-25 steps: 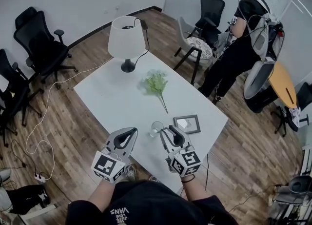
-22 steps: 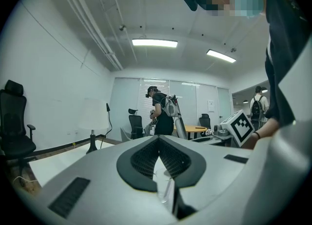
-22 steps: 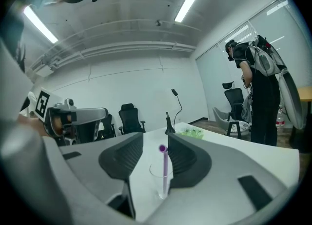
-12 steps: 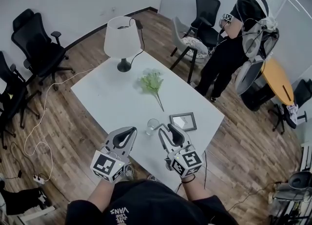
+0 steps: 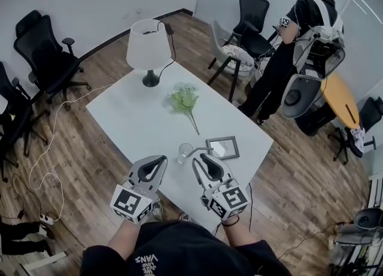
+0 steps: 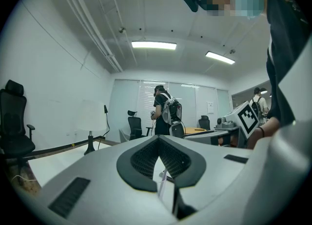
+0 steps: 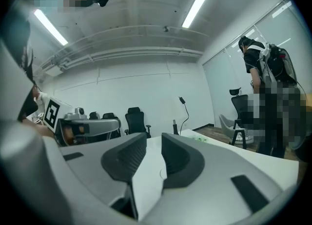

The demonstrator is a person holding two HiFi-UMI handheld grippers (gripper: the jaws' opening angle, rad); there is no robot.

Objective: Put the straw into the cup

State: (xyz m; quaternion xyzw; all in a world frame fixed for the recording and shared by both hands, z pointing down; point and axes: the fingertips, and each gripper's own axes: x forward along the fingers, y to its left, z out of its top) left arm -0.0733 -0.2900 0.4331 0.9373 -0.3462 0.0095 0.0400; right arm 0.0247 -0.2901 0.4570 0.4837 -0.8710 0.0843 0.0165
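**A:** Where is the straw (image 5: 202, 148) being seen?

**B:** A thin pale line, probably it, is being made out just beside the cup (image 5: 185, 151) on the desk (image 5: 134, 119). It is lying ahead of the right gripper (image 5: 199, 160), whose jaws have just been closing yet are standing apart, with nothing clearly between them.

**A:** And the left gripper (image 5: 160, 161)?

**B:** Its jaws are being kept clenched and empty. The straw is probably best being pinched near one end, so it can be tipped upright over the rim.
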